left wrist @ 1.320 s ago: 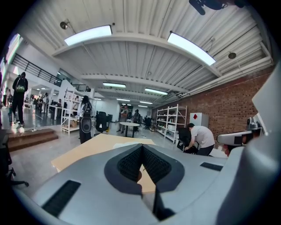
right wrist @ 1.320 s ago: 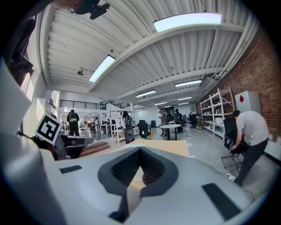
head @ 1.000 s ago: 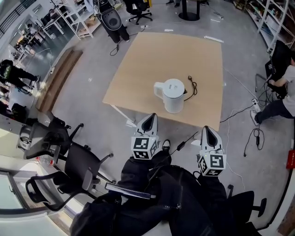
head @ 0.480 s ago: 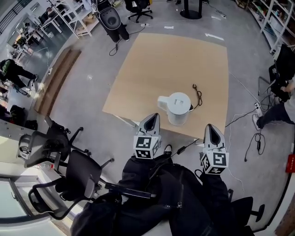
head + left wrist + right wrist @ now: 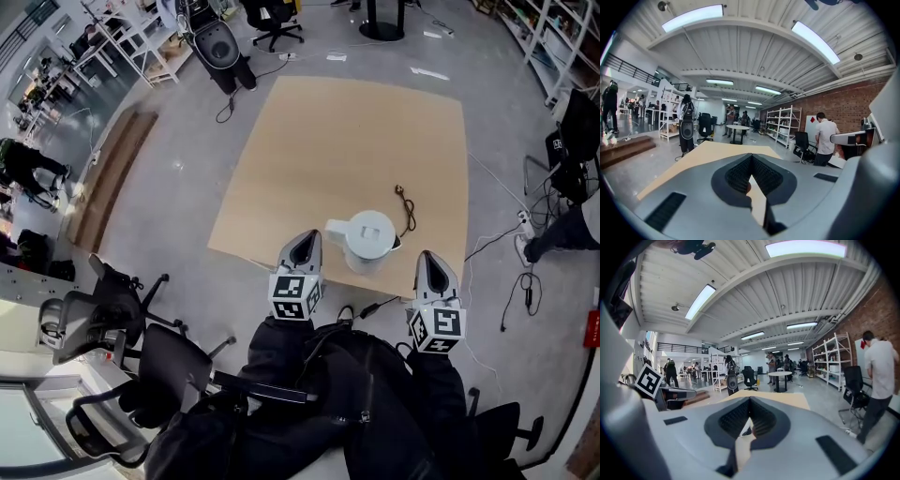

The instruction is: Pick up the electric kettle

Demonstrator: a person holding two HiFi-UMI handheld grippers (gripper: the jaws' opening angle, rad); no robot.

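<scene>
Change: the left hand-held gripper point(image 5: 303, 246) and right hand-held gripper point(image 5: 428, 265) have closed in on the counter point(image 5: 347, 131) since a second ago and are now at its near edge.
Jaws: both pairs together, nothing between them.
Meaning: approach nearly done; jaws must likely part before any grasp.
Electric kettle point(image 5: 368, 240): upright just inside the counter's near edge, untouched.
Look: white, round lid shut, white projection toward the counter's left side. Black cord point(image 5: 405, 202) lies on the counter behind it.
</scene>
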